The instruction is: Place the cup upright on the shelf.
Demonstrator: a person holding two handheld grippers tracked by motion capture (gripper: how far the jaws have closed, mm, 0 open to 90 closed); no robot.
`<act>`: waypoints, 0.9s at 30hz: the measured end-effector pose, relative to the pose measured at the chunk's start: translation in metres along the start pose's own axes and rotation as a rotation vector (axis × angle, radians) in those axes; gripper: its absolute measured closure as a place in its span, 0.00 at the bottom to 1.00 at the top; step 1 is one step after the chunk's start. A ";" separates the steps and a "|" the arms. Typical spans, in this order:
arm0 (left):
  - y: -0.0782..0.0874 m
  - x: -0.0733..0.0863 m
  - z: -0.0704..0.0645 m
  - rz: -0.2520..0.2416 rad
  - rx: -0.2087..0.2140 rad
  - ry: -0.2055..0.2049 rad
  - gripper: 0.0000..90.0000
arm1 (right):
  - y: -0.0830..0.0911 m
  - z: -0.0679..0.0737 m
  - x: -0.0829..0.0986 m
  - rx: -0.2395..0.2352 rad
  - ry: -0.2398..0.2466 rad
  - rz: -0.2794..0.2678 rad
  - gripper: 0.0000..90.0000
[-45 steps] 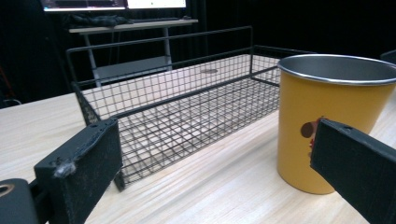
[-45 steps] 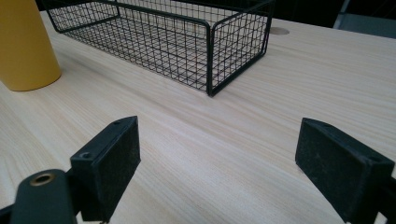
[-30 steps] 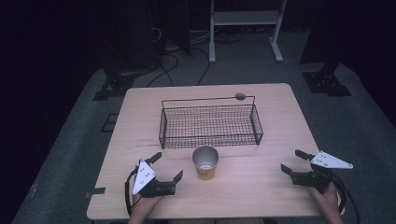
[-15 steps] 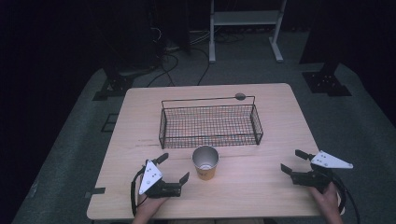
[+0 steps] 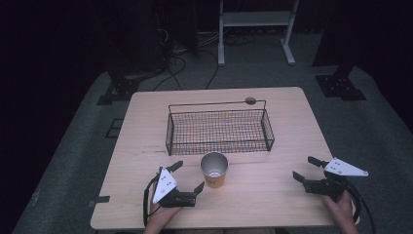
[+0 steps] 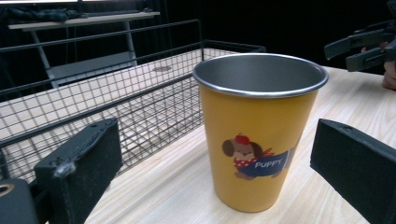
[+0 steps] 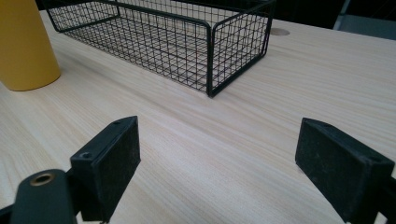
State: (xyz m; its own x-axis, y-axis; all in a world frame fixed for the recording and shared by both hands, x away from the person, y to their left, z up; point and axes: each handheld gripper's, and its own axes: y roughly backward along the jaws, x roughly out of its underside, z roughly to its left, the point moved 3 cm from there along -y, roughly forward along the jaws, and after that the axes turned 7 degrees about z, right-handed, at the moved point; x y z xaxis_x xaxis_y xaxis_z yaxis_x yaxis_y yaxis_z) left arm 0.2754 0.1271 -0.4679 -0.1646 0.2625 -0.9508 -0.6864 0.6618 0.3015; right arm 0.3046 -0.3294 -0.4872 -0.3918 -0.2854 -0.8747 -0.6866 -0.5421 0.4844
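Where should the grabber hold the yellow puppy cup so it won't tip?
Probably around the middle of the wall of the upright yellow metal cup, coming level from the person's side, where the open left gripper already faces it. The cup is round and tapered, wider at the rim, so pads squeezing opposite sides should hold.

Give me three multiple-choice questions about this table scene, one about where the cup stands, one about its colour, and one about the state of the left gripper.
1. Where is the cup?
A. in the wire basket
B. on the table in front of the wire basket
C. on the floor

2. What colour is the cup's outside?
A. yellow
B. blue
C. white

3. How is the left gripper?
A. shut on the cup
B. shut on nothing
C. open beside the cup

Answers: 1 B, it stands on the table outside the mesh. 2 A, yellow wall with a puppy picture. 3 C, both jaws stand apart from the cup.
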 end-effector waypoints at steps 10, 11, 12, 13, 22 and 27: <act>-0.010 -0.001 -0.006 0.012 0.013 -0.012 0.02 | 0.000 0.000 0.000 0.000 -0.002 -0.002 0.14; -0.011 -0.002 -0.006 0.015 0.014 -0.015 0.02 | 0.000 0.000 0.000 0.000 -0.002 -0.002 0.14; -0.012 -0.002 -0.007 0.018 0.018 -0.016 0.02 | 0.000 0.000 0.000 0.000 0.000 -0.002 0.14; -0.013 -0.002 -0.008 0.020 0.021 -0.016 0.02 | 0.000 0.000 0.000 0.000 0.000 -0.002 0.14; -0.025 -0.005 -0.015 0.034 0.048 -0.031 0.02 | 0.000 0.000 0.000 -0.001 0.001 -0.002 0.14; -0.030 -0.006 -0.015 0.041 0.059 -0.028 0.02 | 0.000 0.000 0.000 -0.003 0.000 -0.004 0.14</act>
State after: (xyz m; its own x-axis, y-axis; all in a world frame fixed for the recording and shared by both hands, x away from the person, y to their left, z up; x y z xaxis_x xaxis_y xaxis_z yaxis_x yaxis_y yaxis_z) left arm 0.2865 0.0947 -0.4722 -0.1713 0.3090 -0.9355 -0.6367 0.6899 0.3444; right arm 0.3045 -0.3297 -0.4868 -0.3891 -0.2830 -0.8766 -0.6866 -0.5454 0.4808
